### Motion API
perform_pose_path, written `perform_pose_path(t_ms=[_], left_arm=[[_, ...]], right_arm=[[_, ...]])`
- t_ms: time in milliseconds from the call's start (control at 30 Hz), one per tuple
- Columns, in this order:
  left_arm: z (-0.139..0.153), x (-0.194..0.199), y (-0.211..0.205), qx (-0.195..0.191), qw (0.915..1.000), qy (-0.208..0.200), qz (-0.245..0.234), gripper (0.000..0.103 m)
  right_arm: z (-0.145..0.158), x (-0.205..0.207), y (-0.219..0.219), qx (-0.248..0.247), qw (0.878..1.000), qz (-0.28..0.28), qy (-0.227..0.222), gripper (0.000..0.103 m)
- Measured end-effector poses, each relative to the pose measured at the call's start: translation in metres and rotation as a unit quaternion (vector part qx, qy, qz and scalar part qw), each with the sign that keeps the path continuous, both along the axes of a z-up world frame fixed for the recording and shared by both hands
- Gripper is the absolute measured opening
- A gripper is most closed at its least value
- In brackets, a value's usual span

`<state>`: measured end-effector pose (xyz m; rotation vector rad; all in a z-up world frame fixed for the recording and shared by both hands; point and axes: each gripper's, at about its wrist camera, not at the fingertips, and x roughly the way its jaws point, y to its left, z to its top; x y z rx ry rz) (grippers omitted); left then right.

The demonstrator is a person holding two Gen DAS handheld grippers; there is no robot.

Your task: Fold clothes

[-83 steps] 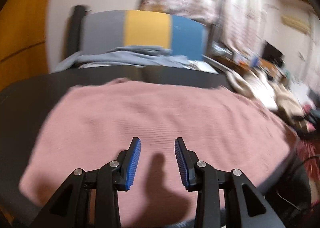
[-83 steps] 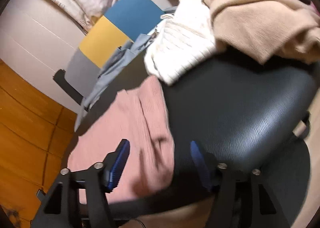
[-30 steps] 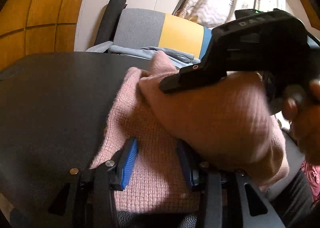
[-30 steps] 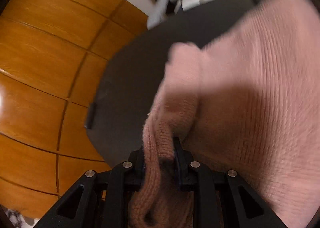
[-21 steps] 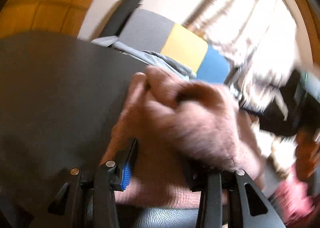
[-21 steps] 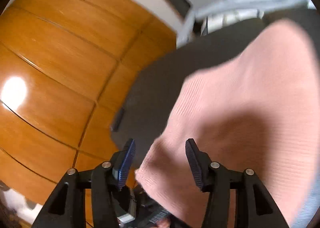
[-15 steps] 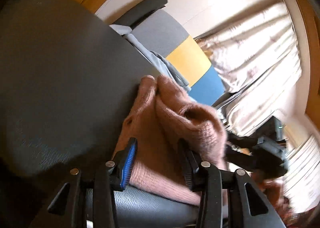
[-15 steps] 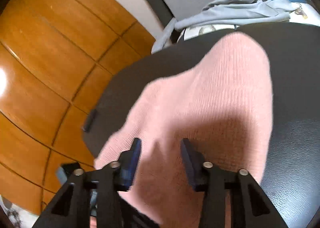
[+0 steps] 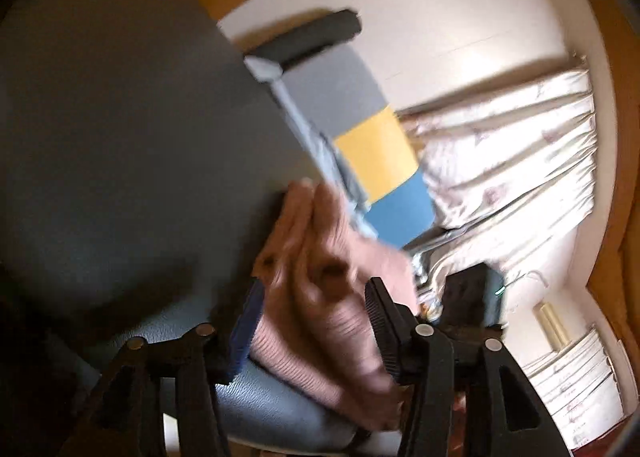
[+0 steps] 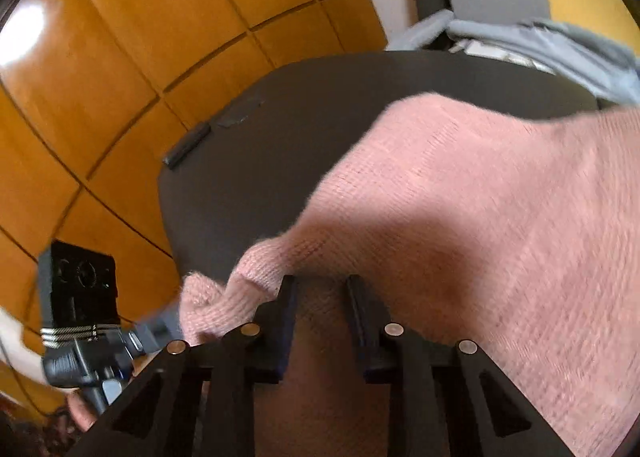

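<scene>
A pink knit sweater (image 10: 480,217) lies folded on the dark round counter (image 10: 280,137), its long axis running from the near edge toward the chair (image 9: 372,145) with grey, yellow and blue panels at the far side. In the left wrist view the sweater (image 9: 320,297) shows as a thick stack of layers seen end-on, its fold edges pointing at the camera. The left gripper (image 9: 316,321) straddles this stack; its fingers (image 9: 248,321) are opening, with the bundle between them but the blue pad standing just clear of the knit. The right gripper (image 10: 320,313) hangs over the sweater's near corner, its fingers (image 10: 286,309) closing with knit fabric between them; whether they pinch it cannot be told. A grey-blue garment (image 10: 560,45) is draped over the chair.
</scene>
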<state>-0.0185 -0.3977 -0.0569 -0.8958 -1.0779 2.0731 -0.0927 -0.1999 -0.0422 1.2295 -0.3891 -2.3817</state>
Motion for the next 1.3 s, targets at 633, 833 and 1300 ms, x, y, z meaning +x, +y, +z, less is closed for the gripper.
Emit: perform_pose_path(t_ms=[633,833,1300], left_arm=[[0.020,0.020,0.031,-0.121,0.9886,0.069,-0.059,0.015],[-0.035,0.016,-0.013,-0.066,0.9960,-0.058,0.018,0.001],[0.026,0.016,0.066,-0.225,0.9617,0.082,-0.133,0.058]], right_arm=[[0.024,0.053,0.035,0.055,0.994,-0.060,0.066,0.040],[0.013,0.056,0.034,0.107,0.991,-0.051,0.067,0.041],[0.031,0.086,0.022,0.068,0.994,0.000,0.088,0.047]])
